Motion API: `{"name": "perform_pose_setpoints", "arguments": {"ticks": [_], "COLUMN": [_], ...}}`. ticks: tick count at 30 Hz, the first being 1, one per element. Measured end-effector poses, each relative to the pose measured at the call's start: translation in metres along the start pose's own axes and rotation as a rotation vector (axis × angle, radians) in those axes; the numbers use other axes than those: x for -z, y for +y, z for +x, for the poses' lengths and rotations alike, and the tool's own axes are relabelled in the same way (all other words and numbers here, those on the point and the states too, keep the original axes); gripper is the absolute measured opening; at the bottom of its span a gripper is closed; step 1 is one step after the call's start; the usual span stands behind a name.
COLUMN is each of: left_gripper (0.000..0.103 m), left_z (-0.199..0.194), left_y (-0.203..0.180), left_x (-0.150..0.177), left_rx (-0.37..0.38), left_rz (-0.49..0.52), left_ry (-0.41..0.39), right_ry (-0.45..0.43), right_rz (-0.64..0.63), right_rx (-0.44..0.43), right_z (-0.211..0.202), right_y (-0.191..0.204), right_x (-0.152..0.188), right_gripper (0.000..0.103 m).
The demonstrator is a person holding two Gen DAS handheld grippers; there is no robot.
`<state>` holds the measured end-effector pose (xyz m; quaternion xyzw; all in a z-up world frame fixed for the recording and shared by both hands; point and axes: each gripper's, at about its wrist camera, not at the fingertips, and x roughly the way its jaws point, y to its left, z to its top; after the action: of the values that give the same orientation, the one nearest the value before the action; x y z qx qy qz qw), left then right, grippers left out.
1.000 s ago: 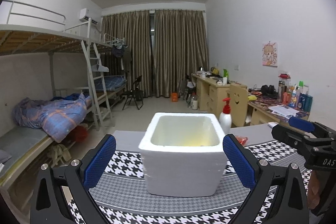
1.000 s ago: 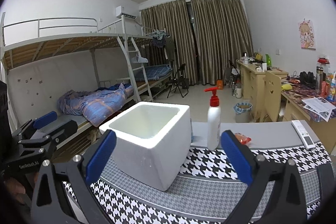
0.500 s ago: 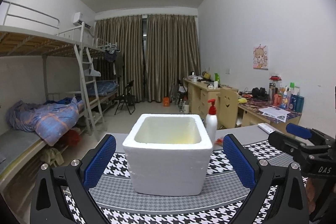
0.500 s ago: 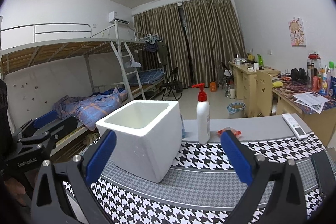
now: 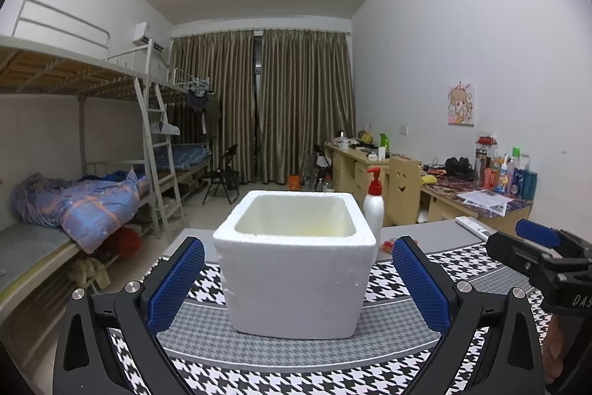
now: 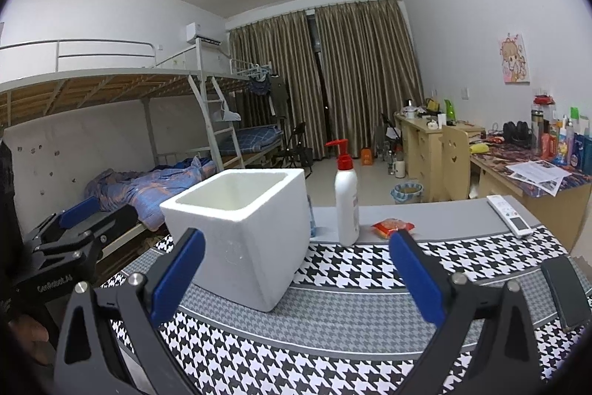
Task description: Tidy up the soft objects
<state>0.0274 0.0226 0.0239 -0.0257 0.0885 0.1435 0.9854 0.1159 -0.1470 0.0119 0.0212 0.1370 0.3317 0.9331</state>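
Note:
A white foam box stands on the houndstooth table mat; it also shows in the right wrist view. Its inside looks empty as far as I can see. My left gripper is open, its blue pads either side of the box and nearer the camera. My right gripper is open and empty, to the right of the box. A small orange-red soft packet lies behind on the grey strip, also glimpsed in the left wrist view.
A white pump bottle with a red top stands just right of the box. A white remote lies at the far right, a dark flat object near the right edge. Bunk beds stand left, desks right.
Both grippers have drawn back and lowered a little, so the box sits smaller and farther away. The pump bottle and packet came into clearer view. Both stay open.

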Motion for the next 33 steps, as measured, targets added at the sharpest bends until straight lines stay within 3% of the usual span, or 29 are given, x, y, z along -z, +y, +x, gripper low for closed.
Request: {"name": "perform_pose_setpoints", "arguments": {"ticks": [7, 22, 33], "left_gripper": [0.102, 0.102, 0.102], "left_z": [-0.008, -0.003, -0.006], "left_y": [-0.001, 0.005, 0.008], "left_x": [0.01, 0.028, 0.035], "left_rx": [-0.014, -0.014, -0.011], "left_rz": [0.0, -0.016, -0.005], "left_ry": [-0.03, -0.007, -0.001], "right_ry": [-0.007, -0.005, -0.004], "right_rz": [-0.003, -0.011, -0.009], "right_rx": [-0.003, 0.054, 0.042], "right_z": [-0.005, -0.003, -0.002], "right_y": [0.005, 0.007, 0.011], "right_x": [0.013, 0.031, 0.036], "right_gripper": [0.101, 0.101, 0.101]}}
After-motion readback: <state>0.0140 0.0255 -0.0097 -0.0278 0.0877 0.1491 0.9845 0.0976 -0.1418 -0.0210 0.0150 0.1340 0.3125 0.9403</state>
